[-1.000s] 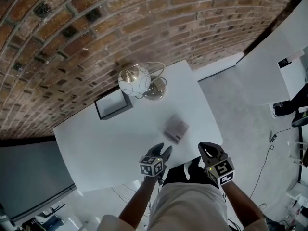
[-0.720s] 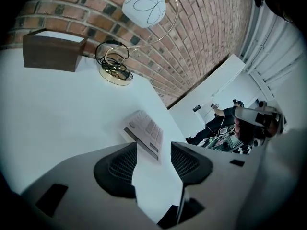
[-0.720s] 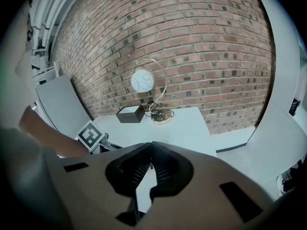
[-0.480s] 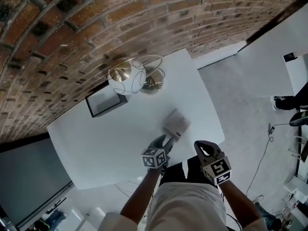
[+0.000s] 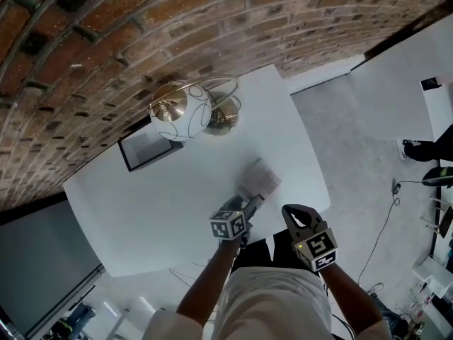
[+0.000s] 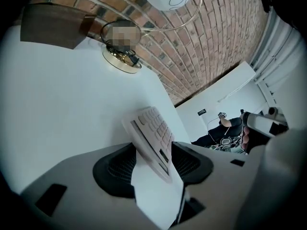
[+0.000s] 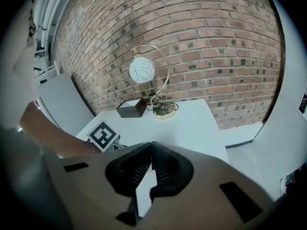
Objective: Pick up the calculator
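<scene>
calculator [image 6: 154,131] between left gripper [image 6: 153,146] jaws, just opening

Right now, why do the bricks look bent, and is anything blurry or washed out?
Head view: the wide lens bows the red brick wall into arcs; the white tabletop glares, nearly featureless. Left gripper view: dark corners, a mosaic patch above the lamp's brass base, the pale grey calculator fairly sharp. Right gripper view: round black border, bricks bulging.
</scene>
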A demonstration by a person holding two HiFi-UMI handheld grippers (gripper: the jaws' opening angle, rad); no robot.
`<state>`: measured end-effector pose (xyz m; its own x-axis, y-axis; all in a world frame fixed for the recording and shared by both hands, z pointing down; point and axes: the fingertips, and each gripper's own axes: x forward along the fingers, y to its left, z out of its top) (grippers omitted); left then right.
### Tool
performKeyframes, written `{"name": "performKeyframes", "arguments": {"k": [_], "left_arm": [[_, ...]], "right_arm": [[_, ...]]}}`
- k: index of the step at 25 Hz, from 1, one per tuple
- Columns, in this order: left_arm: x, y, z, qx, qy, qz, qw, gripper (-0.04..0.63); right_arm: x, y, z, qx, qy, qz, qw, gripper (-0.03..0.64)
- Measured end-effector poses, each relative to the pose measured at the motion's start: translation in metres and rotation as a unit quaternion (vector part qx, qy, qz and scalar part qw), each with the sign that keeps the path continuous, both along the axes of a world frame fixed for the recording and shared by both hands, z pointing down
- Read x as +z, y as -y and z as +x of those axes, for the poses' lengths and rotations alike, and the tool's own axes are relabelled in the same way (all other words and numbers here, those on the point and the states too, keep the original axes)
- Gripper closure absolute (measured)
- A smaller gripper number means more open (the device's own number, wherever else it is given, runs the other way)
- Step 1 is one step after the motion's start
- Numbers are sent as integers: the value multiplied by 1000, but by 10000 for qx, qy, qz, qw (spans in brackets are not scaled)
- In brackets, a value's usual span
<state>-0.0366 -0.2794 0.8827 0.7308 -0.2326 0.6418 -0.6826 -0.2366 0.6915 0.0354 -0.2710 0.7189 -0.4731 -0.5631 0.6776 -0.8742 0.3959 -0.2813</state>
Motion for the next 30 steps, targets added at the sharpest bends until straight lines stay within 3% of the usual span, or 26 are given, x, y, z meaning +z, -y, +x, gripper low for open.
{"name": "performKeyframes", "arguments": {"k": [6,12,18,30], "left_arm": [[11,4,7,-128,-109,-218,9996,358],[16,13,9,-543,-543,-463,9960,464],[-4,20,13,-585,-788,-314,9947,500],[-67,28,11,-559,-1022,322,9927,500]], "right_arm": [[2,1,-1,6,8,-47,10000,605],[5,-1,0,-15,-54,-67,10000,605],[1,-4,3,-8,-93,-27,10000,605],[-38,-7,10,-61,-268,448,9986,605]]}}
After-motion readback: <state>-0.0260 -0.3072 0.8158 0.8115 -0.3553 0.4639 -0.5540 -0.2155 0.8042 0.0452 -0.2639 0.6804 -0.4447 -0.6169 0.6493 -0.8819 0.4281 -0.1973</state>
